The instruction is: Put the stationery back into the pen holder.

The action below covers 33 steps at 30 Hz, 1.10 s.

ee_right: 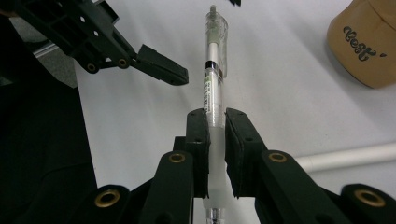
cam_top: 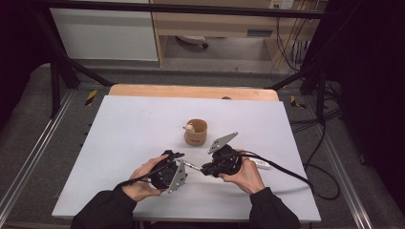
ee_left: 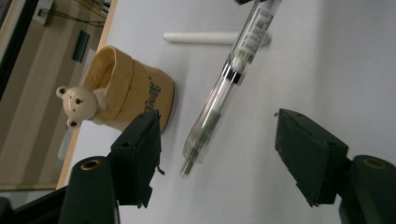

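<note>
In the high view, a tan cup (cam_top: 196, 132) with a small bear figure (cam_top: 189, 128) on its rim stands on the white table (cam_top: 119, 143); nearer the person than the cup, the left gripper (cam_top: 175, 155) and the right gripper (cam_top: 204, 169) face each other, a clear pen (cam_top: 192, 166) bridging the space between them. In the left gripper view, the jaws stand wide apart, and the pen (ee_left: 224, 88) hangs in the gap without touching either; the cup (ee_left: 126, 91) sits just beyond the left jaw, with a white stick (ee_left: 210, 37) lying on the table farther off. In the right gripper view, the jaws are clamped on the pen's (ee_right: 215, 70) barrel, its far end pointing past the left gripper's open fingers (ee_right: 161, 70), the cup (ee_right: 364, 42) off to the right.
</note>
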### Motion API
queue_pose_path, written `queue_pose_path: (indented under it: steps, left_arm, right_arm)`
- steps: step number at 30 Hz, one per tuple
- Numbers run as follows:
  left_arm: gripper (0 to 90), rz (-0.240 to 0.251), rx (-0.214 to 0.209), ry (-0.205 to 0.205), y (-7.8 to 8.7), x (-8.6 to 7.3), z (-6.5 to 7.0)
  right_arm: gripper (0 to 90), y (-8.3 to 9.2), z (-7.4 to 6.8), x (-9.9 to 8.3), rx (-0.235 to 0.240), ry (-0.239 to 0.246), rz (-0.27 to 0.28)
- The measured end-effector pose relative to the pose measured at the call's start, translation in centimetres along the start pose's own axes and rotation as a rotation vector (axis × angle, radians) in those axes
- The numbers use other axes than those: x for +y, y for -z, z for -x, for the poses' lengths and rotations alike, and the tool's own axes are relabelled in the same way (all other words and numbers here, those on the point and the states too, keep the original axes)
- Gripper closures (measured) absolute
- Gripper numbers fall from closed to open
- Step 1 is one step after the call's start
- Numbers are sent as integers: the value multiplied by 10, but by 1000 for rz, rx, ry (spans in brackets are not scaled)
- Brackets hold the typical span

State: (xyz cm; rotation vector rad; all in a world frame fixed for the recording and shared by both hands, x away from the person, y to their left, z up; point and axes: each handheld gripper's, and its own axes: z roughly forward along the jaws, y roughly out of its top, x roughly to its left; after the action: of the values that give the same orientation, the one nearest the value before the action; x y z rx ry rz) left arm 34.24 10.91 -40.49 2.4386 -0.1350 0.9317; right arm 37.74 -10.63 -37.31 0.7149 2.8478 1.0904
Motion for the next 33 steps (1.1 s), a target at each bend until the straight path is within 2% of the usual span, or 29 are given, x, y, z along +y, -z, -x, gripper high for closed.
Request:
queue_pose_path:
  steps: [5,8,11,15,21,33]
  left_arm:
    - [414,17,15,-84,-4,5,3]
    - [471,31,29,-119,-5,7,6]
    - [526,20,42,-168,-6,9,6]
    - [587,33,57,-194,-9,11,9]
    - [654,38,72,-260,-10,14,11]
    - [763,37,94,-317,-12,19,14]
  right_arm:
    - [803,-1,-2,5,0,2,-10]
    - [803,-1,-3,7,0,0,-11]
    - [803,-3,-4,9,2,3,-17]
    - [804,-4,-4,10,-5,2,-25]
    - [803,-4,-5,10,-4,-11,-20]
    - [803,-4,-5,10,1,-20,-17]
